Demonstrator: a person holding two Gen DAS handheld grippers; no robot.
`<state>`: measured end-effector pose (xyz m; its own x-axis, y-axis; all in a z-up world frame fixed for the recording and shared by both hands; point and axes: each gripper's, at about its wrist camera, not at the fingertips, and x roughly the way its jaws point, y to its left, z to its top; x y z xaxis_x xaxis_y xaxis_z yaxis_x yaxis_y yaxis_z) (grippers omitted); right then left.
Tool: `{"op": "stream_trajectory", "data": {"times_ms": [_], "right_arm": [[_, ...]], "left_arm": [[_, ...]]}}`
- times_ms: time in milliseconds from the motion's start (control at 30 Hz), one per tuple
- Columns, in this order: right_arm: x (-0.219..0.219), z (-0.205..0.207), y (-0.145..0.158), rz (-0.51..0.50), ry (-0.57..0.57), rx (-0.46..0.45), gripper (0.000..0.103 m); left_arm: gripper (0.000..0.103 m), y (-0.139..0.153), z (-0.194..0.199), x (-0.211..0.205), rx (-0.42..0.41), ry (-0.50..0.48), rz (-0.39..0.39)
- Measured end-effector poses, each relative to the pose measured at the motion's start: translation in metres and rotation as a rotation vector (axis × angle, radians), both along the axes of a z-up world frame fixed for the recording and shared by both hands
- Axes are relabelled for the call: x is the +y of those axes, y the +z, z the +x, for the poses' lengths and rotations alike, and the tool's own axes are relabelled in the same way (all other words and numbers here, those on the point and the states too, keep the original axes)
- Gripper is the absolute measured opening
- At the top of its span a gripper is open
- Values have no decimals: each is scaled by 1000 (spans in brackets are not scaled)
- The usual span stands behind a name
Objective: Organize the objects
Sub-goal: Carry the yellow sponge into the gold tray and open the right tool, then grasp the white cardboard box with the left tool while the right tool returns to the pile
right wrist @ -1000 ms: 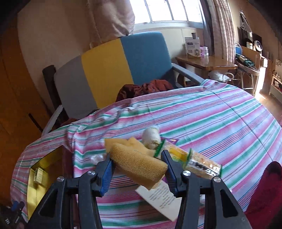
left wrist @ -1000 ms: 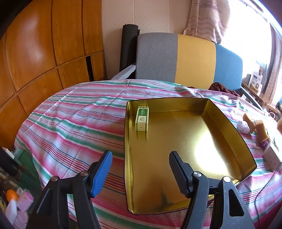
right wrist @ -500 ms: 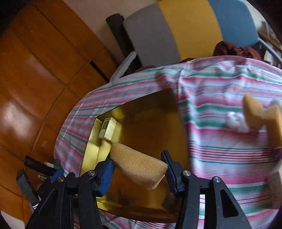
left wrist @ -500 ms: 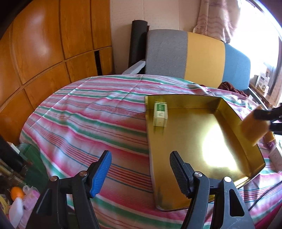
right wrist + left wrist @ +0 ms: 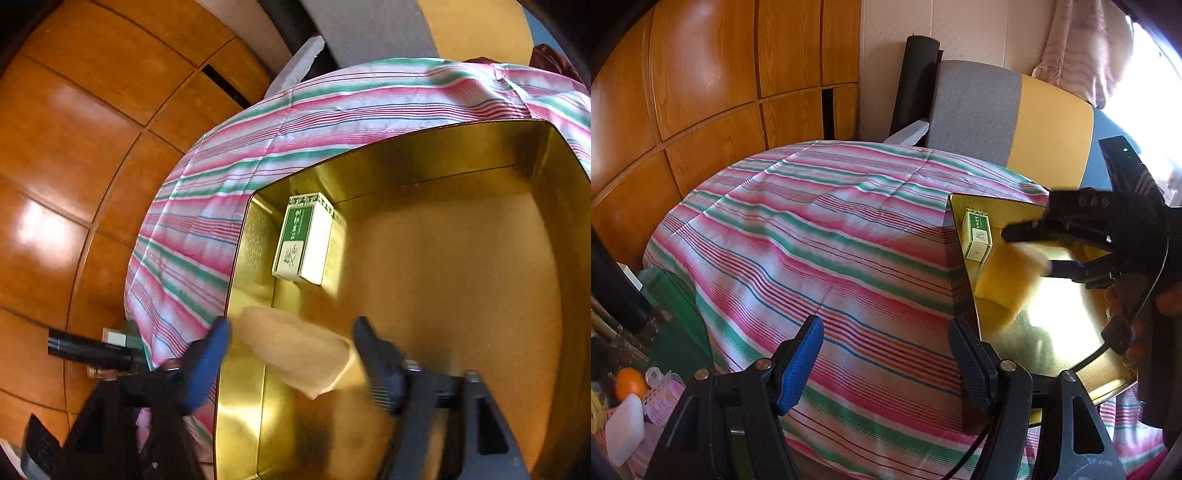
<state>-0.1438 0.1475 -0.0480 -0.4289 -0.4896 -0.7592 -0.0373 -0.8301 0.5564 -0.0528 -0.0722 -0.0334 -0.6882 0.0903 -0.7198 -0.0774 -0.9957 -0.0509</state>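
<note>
Right gripper (image 5: pixel 291 354) fingers clamped on sponge (image 5: pixel 295 349), low inside gold tray (image 5: pixel 424 166) beside green box (image 5: pixel 304 240), likely for neat packing. Left gripper (image 5: pixel 886 354) fingers wide apart, empty, over desk (image 5: pixel 812 240).

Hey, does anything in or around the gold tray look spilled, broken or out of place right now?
Nothing stands out. The gold tray lies flat on the striped tablecloth, with the green and white box lying tidily along its wall. The right claw holds the yellow sponge low over the tray. No spill or damage shows.
</note>
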Motion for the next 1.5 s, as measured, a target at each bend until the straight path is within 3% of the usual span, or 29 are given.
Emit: {"op": "stream_trajectory", "data": {"times_ms": [267, 600, 767, 1033, 1267, 1500], "right_arm": [[21, 17, 12, -11, -4, 62, 86], [74, 85, 37, 151, -29, 167, 86], [119, 119, 41, 190, -83, 173, 86], [240, 181, 48, 209, -341, 113, 86], [352, 243, 44, 178, -653, 5, 86], [395, 246, 9, 84, -749, -89, 86]], "left_arm": [[71, -1, 0, 1, 1, 6, 0], [74, 0, 8, 19, 15, -46, -24], [74, -2, 11, 33, 11, -81, -35], [74, 7, 11, 61, 29, -137, -29], [74, 28, 13, 116, 71, -276, -28], [77, 47, 24, 172, 83, -425, 11]]}}
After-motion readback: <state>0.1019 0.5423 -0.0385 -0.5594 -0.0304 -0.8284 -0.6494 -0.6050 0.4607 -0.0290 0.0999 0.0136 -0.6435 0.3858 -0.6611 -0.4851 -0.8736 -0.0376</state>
